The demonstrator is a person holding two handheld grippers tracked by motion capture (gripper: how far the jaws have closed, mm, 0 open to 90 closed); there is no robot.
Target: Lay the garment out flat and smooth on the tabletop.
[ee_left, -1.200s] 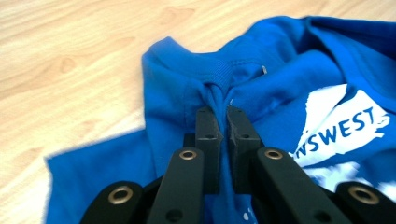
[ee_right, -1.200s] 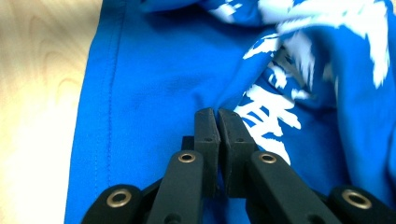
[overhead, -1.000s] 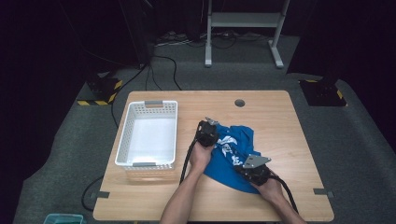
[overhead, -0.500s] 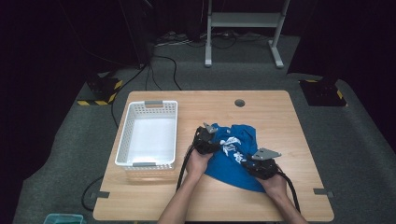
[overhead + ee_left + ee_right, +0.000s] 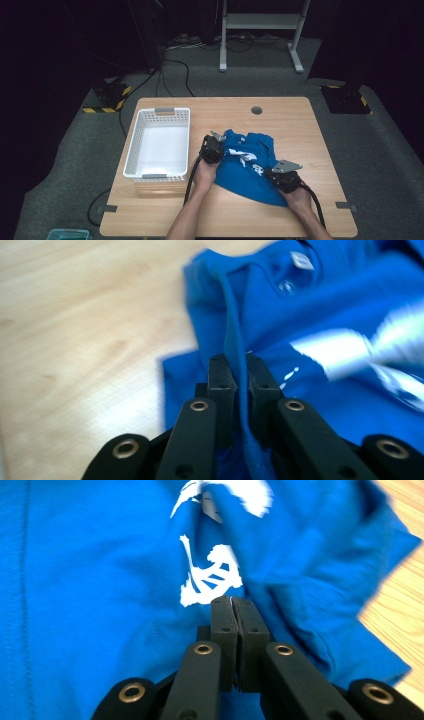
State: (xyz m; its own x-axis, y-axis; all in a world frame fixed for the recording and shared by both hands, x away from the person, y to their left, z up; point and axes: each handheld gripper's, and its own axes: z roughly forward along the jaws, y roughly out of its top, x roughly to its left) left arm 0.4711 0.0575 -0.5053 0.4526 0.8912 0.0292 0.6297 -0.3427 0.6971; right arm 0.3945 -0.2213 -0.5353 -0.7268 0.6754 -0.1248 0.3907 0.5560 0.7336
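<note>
My left claw [image 5: 235, 371] has just closed on a raised fold of the blue shirt [image 5: 250, 167], which lies right of centre near the surface's [image 5: 280, 107] front edge; my right claw [image 5: 232, 611], shut, seems to pinch its cloth. I should lift both evenly, keeping the fabric taut.
</note>
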